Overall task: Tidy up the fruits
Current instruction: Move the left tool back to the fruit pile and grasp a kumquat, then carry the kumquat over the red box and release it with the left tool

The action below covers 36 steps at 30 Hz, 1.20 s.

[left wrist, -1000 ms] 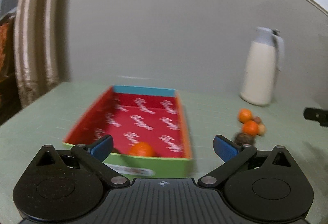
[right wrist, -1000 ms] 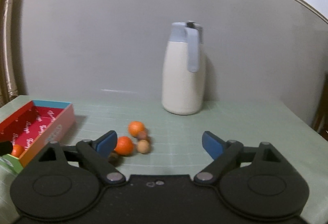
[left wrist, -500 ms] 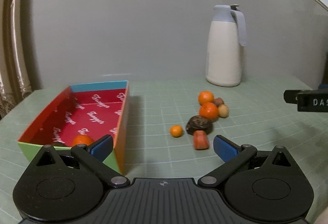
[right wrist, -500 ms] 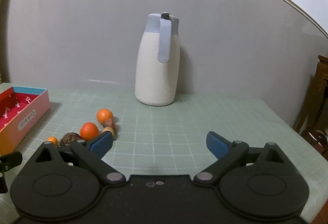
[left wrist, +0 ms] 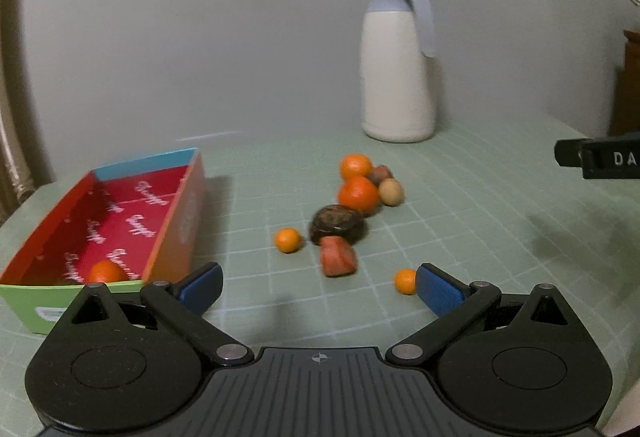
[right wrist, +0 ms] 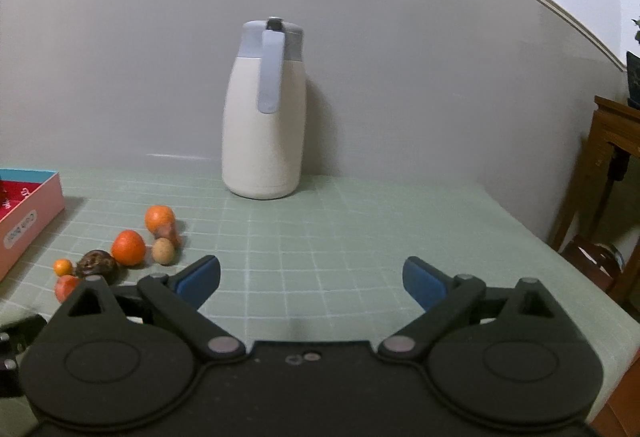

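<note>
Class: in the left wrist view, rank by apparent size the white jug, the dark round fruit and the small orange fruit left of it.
1. white jug, largest, though farthest away
2. dark round fruit
3. small orange fruit, smallest

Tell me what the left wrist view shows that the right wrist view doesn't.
Left wrist only: the inside of the red box with one orange in it, a small orange close to the left gripper's right finger, and the open, empty left gripper itself.

Right wrist only: the open, empty right gripper, whose jaws have just been opening, and wooden furniture beside the table.

Both: the white jug, the fruit cluster with two oranges, a dark round fruit, a tan one, a red piece and another small orange.
</note>
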{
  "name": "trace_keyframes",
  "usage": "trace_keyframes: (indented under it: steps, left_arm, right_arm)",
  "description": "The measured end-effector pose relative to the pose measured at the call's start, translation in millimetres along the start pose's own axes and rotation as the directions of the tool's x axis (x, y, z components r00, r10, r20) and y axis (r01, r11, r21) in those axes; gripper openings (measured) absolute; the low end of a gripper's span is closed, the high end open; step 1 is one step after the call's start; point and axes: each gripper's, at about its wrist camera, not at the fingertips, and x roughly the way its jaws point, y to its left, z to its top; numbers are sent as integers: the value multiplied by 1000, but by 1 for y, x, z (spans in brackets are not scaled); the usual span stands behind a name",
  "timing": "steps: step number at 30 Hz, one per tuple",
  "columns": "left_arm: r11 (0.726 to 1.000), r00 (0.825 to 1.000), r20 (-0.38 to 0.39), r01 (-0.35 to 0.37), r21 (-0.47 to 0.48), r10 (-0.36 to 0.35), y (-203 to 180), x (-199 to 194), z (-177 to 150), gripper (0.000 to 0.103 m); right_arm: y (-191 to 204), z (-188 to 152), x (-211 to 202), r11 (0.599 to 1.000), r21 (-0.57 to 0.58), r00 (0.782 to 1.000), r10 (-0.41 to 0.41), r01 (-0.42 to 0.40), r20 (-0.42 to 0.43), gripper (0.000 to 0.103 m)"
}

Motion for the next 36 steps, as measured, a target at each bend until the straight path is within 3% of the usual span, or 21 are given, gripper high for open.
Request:
trace_keyframes:
  steps: [6,13,18,28,31,33,36]
  left_arm:
    - [999,1000,-12,26,28,-26,-18,6,0,92]
    - [998,999,-24,48,29,-48,-34,15,-1,89]
    - [997,996,-58,71,-9,-72,-41,29,-2,67]
    - [996,992,-95,82,-27,-84,-51,44,-2,47]
    - [995,991,-94,94,-29,-96,-52,45,-2,35]
    - [994,990,-93,102,-28,-104,-54,45,-1,19]
    - [994,990,-94,105,-24,-107,-55,45,-1,19]
  right_arm:
    - [-16,-4,-1,1000,18,1000,-25,25,-5,98]
    - [-33,-8,-1,998,39,999,-51,52,-13,98]
    - [-42,-12,-1,997,45,997,-69,70,-21,98]
    - [-60,-17,0,993,63,995,-94,96,-30,98]
    - [-61,-18,0,993,63,995,-96,98,-28,98]
    - [-61,-18,0,993,61,995,-97,99,-29,98]
    - [-62,-18,-1,993,62,995,-99,100,-30,98]
